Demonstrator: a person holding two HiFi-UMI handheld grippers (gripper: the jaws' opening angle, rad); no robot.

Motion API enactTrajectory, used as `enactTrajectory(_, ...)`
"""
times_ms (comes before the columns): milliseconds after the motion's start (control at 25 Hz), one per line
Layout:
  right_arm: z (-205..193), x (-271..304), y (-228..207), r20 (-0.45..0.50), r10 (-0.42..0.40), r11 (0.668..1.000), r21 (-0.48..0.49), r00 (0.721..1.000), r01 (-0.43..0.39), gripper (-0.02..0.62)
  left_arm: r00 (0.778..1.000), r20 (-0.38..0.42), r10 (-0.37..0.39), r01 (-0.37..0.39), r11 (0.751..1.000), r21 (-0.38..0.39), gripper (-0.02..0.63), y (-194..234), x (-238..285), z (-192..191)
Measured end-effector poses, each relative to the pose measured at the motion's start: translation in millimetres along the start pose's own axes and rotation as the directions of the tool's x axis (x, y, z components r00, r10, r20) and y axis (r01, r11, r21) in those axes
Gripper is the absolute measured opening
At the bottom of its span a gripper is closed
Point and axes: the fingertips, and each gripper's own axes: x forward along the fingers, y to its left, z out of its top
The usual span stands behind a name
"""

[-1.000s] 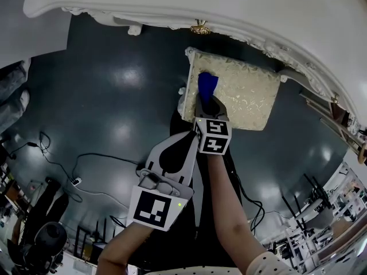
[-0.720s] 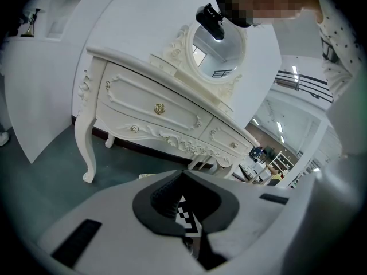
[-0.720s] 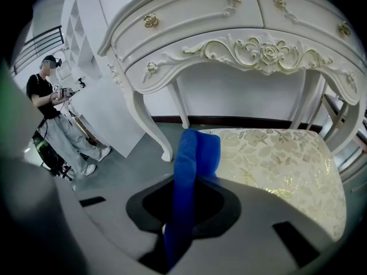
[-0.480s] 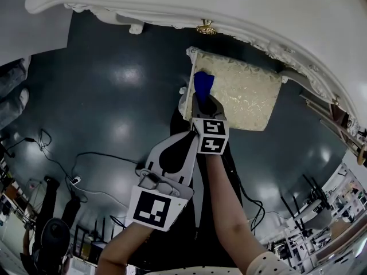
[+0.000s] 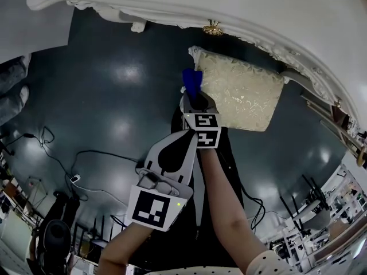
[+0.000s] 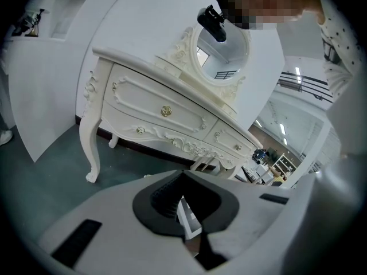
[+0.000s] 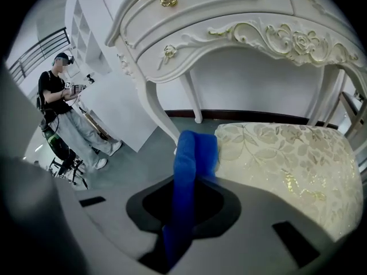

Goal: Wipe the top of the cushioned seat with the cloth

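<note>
Head view shows the right gripper (image 5: pixel 194 99) just left of the cushioned seat (image 5: pixel 243 93). A second ago its blue cloth (image 5: pixel 191 80) lay over the left part of the cushion. Now the cloth sits at the seat's left rim, mostly over the dark floor (image 5: pixel 109 90). I judge that one stroke has run off the edge, and the cloth has to come back onto the fabric for the next pass. Most of the top, toward the right of the frame, looks still to be covered.

In the right gripper view the jaws are clamped on the cloth (image 7: pixel 192 153). It stands up as a folded strip, its tip beside the seat's near corner (image 7: pixel 287 159). The left gripper (image 5: pixel 186 139) hangs lower in the frame, well clear of the seat. Its jaws are drawn together at the tips with nothing between them.

The cushion is cream with a gold leaf pattern. It stands partly under a white carved dressing table (image 5: pixel 172 4) with gilt knobs. The floor is glossy and dark, with a cable (image 5: pixel 86 159) trailing at the lower left. A person (image 7: pixel 57 96) stands at the far left of the right gripper view.
</note>
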Motion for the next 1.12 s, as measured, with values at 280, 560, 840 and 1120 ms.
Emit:
enactTrajectory(280, -1, 1, 2, -0.009, 0.015, 1.000, -0.018, 1.000, -0.015, 0.062, 1.000, 0.004, 0.007, -0.007, 1.000, -0.001, -0.003, 1, 1, 3)
enactTrajectory(560, -1, 2, 1, -0.006, 0.042, 0.999, 0.002, 0.999, -0.042, 0.063, 1.000, -0.010, 0.002, -0.002, 1.000, 0.014, -0.003, -4, 9, 1)
enactTrajectory(840, 8, -15, -13, 0.020, 0.118, 0.991, 0.066, 0.993, -0.119, 0.063, 0.999, -0.039, -0.028, 0.030, 0.999, 0.045, -0.003, -23, 28, -6)
enactTrajectory(1120, 26, -58, -45, 0.121, 0.075, 0.989, 0.122, 0.990, -0.090, 0.063, 0.994, -0.079, -0.079, 0.086, 0.992, 0.088, -0.003, -38, 37, -7)
